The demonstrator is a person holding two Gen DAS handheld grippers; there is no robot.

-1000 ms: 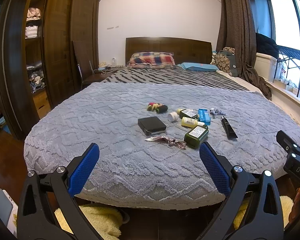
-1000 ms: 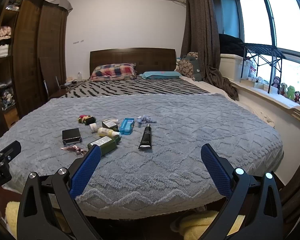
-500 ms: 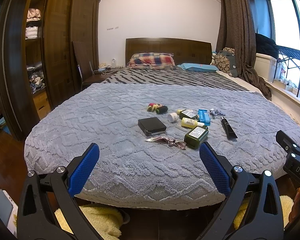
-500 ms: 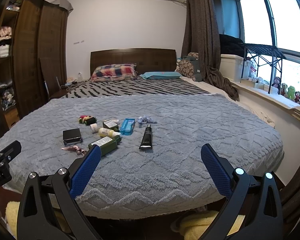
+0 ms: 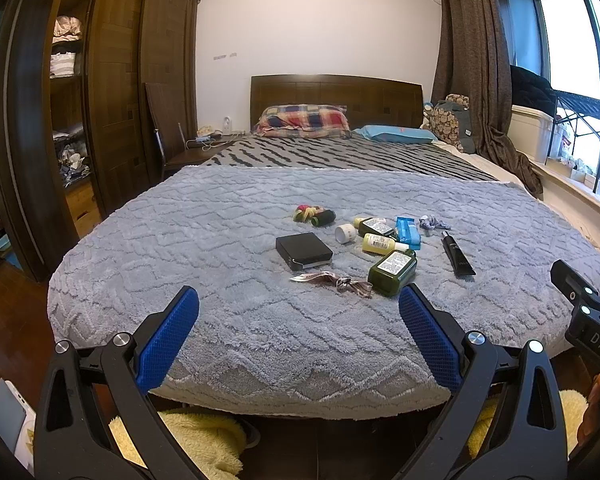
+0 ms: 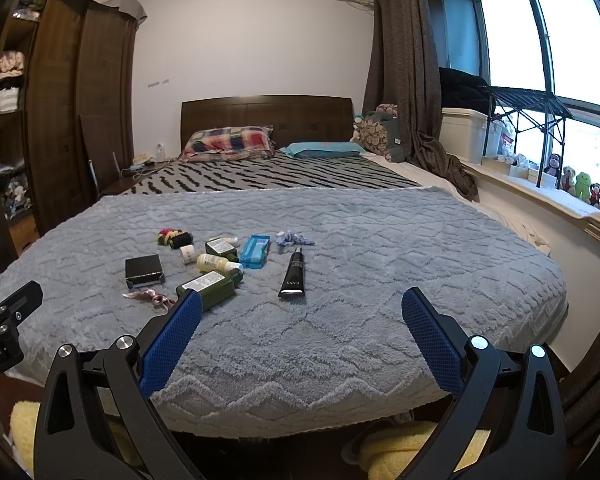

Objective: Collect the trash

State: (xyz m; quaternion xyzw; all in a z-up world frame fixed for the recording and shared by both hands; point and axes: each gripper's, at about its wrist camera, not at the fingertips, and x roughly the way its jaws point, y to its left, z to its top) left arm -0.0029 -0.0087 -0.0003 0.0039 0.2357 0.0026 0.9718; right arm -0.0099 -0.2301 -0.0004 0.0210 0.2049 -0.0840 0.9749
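Small items lie in a cluster on the grey blanket [image 5: 228, 240]: a crumpled wrapper [image 5: 332, 280], a black box [image 5: 303, 251], a dark green bottle [image 5: 393, 271], a yellow bottle [image 5: 380, 243], a blue packet [image 5: 407, 232], a black tube [image 5: 457, 258] and a crumpled blue scrap [image 5: 431, 223]. My left gripper [image 5: 299, 304] is open and empty, held at the bed's foot, short of the wrapper. My right gripper [image 6: 300, 312] is open and empty, short of the black tube [image 6: 294, 276]. The wrapper [image 6: 148, 296] shows at its left.
A small white jar [image 5: 345, 233] and colourful hair ties [image 5: 314, 214] lie in the cluster. A wooden wardrobe [image 5: 100, 120] stands left, a window ledge [image 6: 540, 196] right. Yellow fluffy slippers [image 5: 188, 436] lie on the floor below the bed edge.
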